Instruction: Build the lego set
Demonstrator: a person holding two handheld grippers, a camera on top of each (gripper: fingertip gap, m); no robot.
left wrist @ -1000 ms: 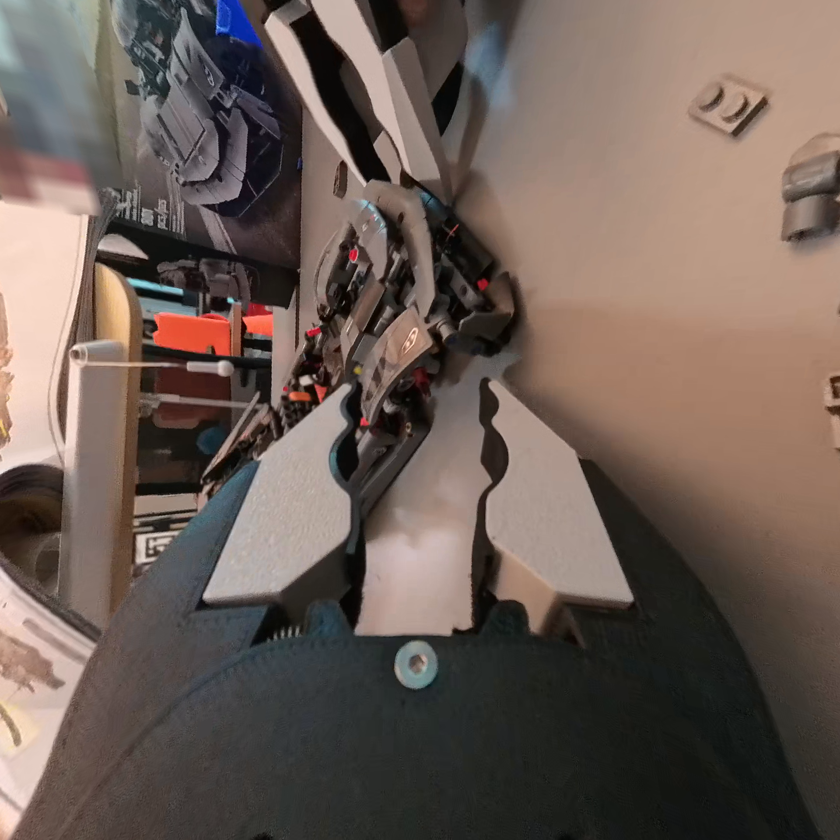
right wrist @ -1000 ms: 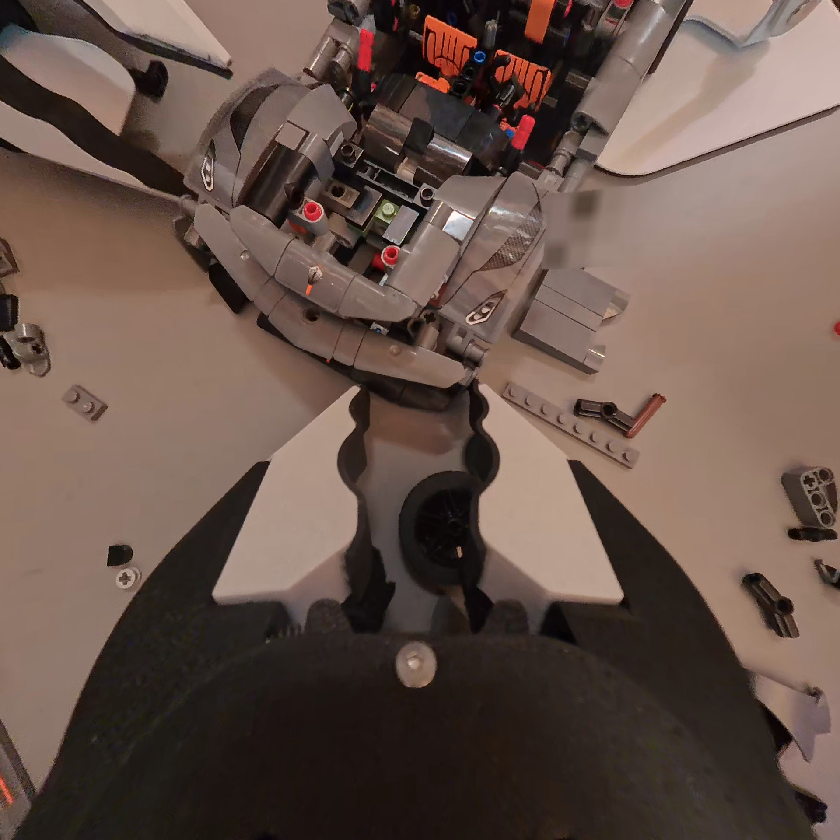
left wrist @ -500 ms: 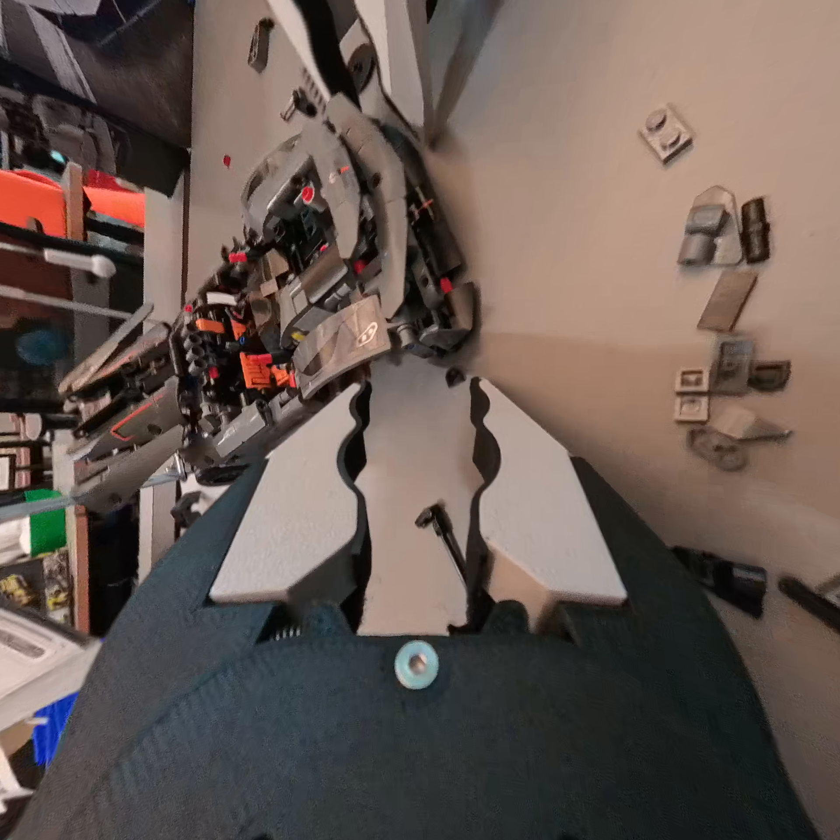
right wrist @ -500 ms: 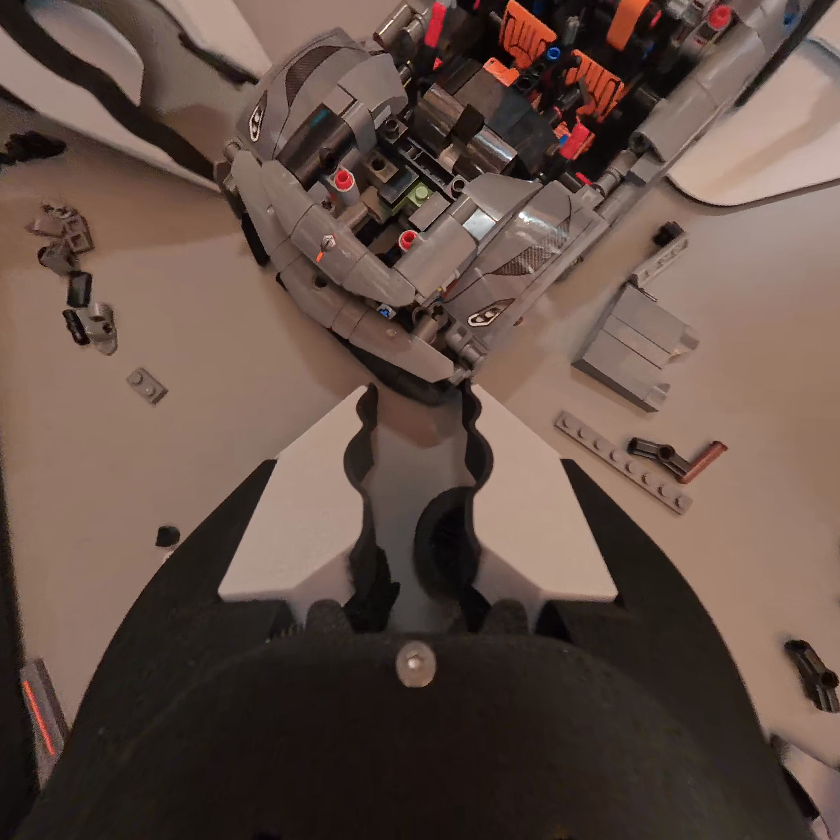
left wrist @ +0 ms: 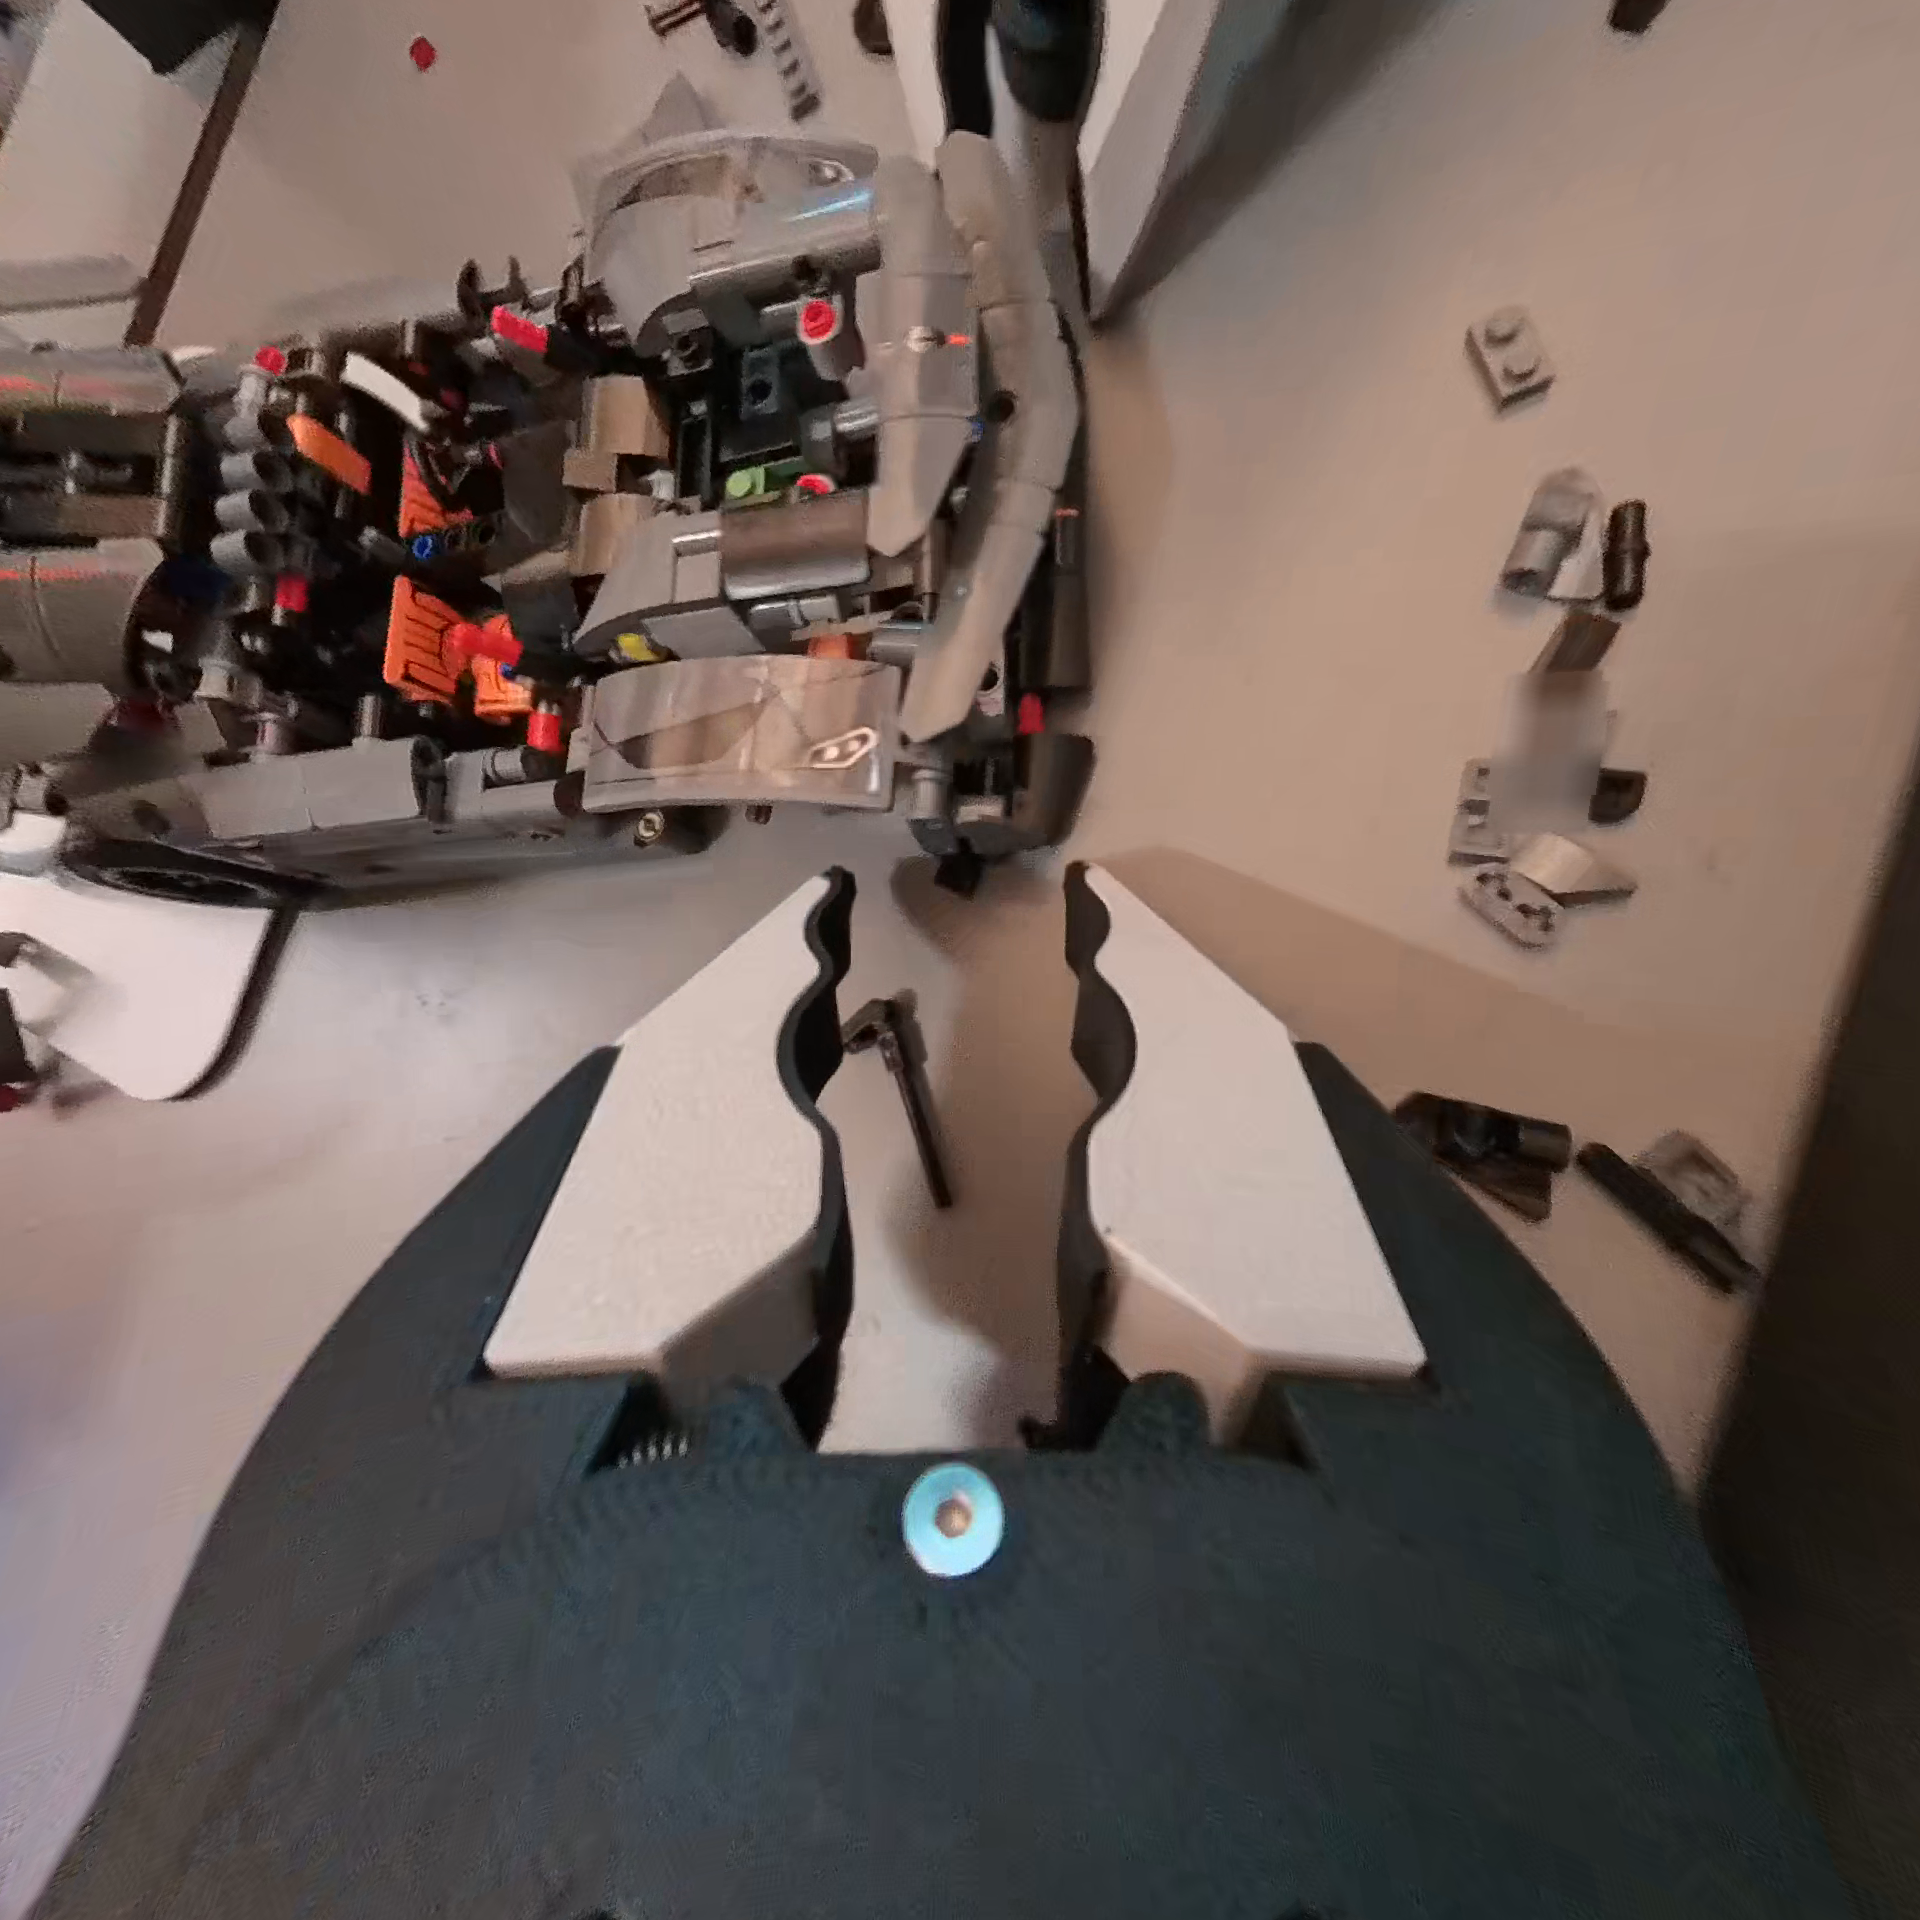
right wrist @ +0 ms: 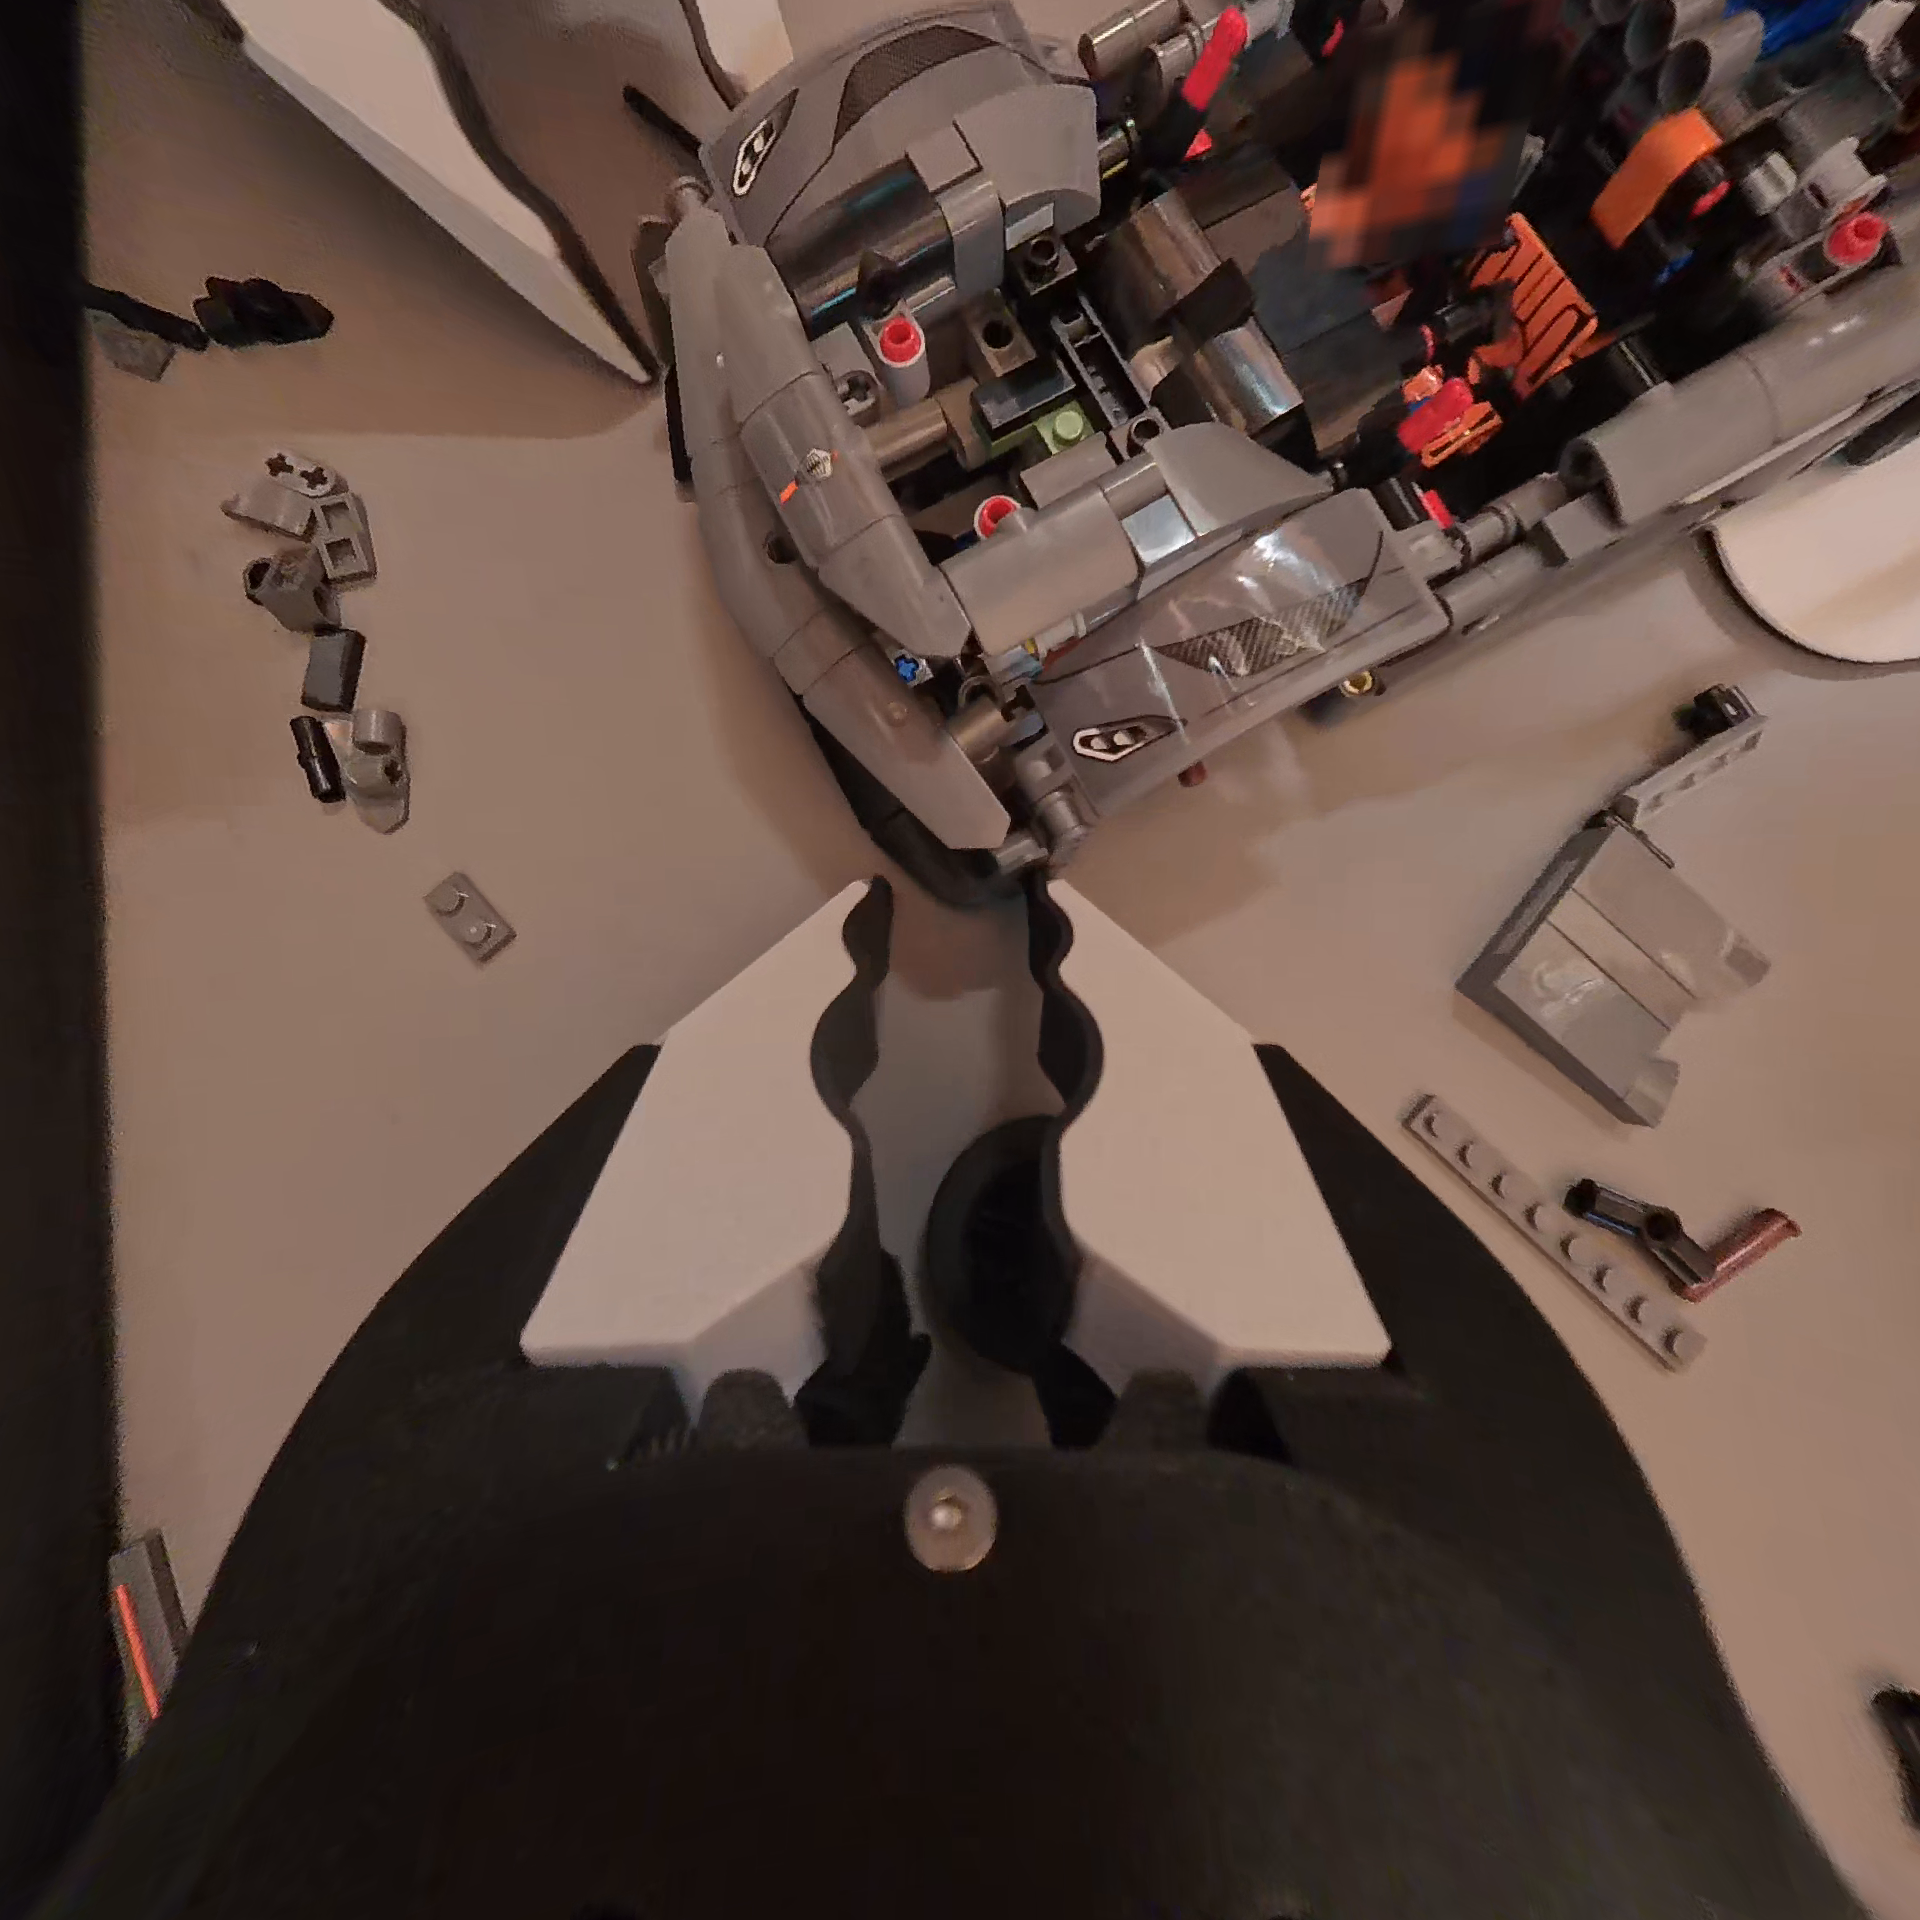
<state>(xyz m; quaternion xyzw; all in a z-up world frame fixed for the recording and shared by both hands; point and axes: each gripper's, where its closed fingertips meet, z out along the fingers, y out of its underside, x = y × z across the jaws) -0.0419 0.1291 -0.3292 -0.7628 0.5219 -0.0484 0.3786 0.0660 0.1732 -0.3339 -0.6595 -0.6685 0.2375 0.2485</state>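
A grey, black and orange lego car lies on the beige table, also in the right wrist view. My left gripper is open just short of the car's side. A thin black axle piece lies on the table between its fingers, held by neither. My right gripper has its tips at the car's nose. A black wheel sits deep between its fingers, against the right one. The other gripper's white finger shows beyond the car.
Small grey and black loose pieces and a grey two-stud plate lie right of the car. In the right wrist view, a grey panel piece, a long grey plate and more small pieces. A dark edge borders the table. Across from one pair of fingers to the other is roughly 12 cm.
My left gripper has swung round from close against the car to its side, and its jaws stand wider. The right gripper's view has turned, its tips staying at the car's nose with the wheel.
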